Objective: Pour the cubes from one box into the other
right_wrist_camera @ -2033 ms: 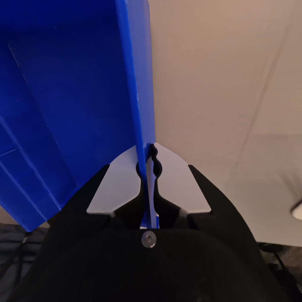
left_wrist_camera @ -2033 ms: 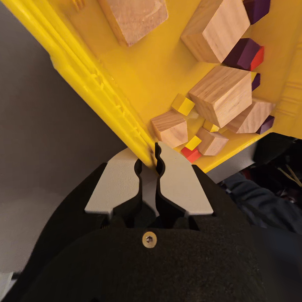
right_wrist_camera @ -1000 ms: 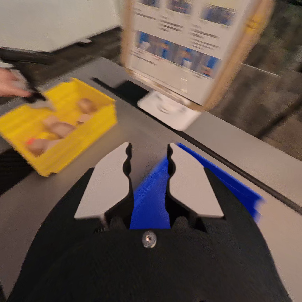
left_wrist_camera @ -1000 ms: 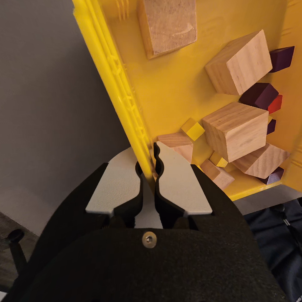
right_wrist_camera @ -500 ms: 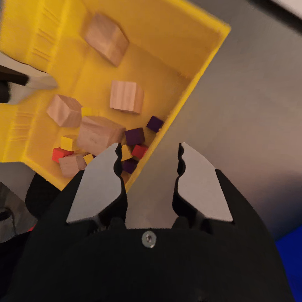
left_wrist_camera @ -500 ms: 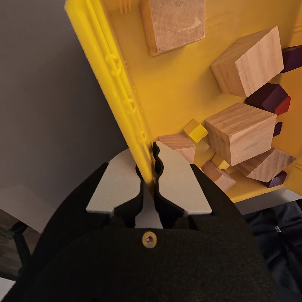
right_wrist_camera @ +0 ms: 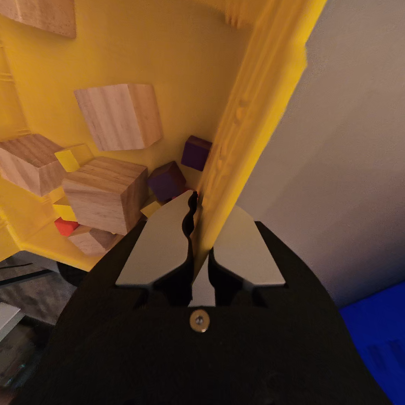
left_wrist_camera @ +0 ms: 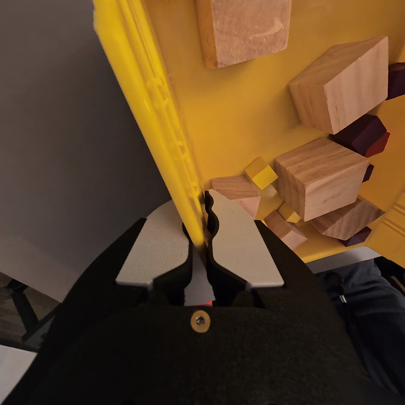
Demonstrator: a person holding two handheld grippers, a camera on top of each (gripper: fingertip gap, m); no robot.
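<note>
Both hand-held grippers clamped on yellow box (left_wrist_camera: 219,109): left hand-held gripper (left_wrist_camera: 202,219) on left wall, right hand-held gripper (right_wrist_camera: 198,219) on right wall. Blue box (right_wrist_camera: 372,328) near right; cubes (right_wrist_camera: 105,192) inside.

No words, numbers or signs can be read in either view. Nothing here has a label or a brand mark on it.
</note>
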